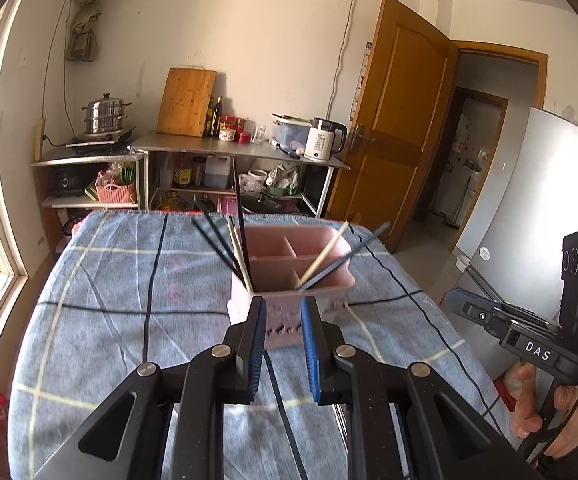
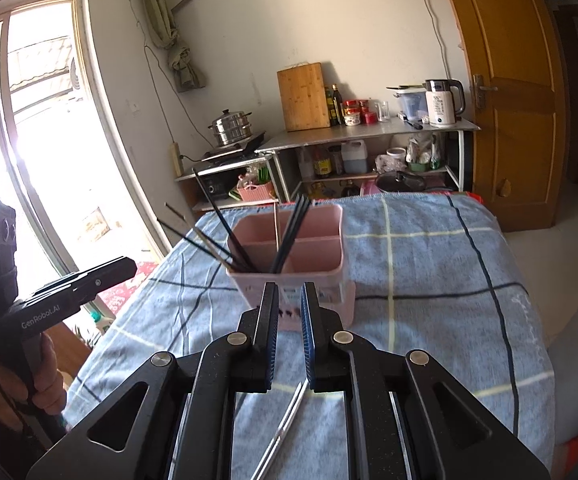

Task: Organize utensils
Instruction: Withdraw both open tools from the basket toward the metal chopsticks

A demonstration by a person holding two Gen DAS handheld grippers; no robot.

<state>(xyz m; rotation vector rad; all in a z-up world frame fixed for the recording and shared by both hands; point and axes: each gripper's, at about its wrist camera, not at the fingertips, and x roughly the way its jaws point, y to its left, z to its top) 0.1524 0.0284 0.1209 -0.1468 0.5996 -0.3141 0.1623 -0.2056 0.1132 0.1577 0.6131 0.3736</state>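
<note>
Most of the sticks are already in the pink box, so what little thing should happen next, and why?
Probably lower the right gripper onto the pale chopsticks lying on the blue cloth just beneath it and pinch them. Both grippers look empty with a gap between their fingers, the pink holder already has chopsticks standing in it, and a black chopstick also lies loose under the left gripper.

Table w/ blue plaid cloth [image 1: 109, 280]; pink holder [image 1: 289, 280], silver chopsticks [image 2: 285, 432] on it.
</note>
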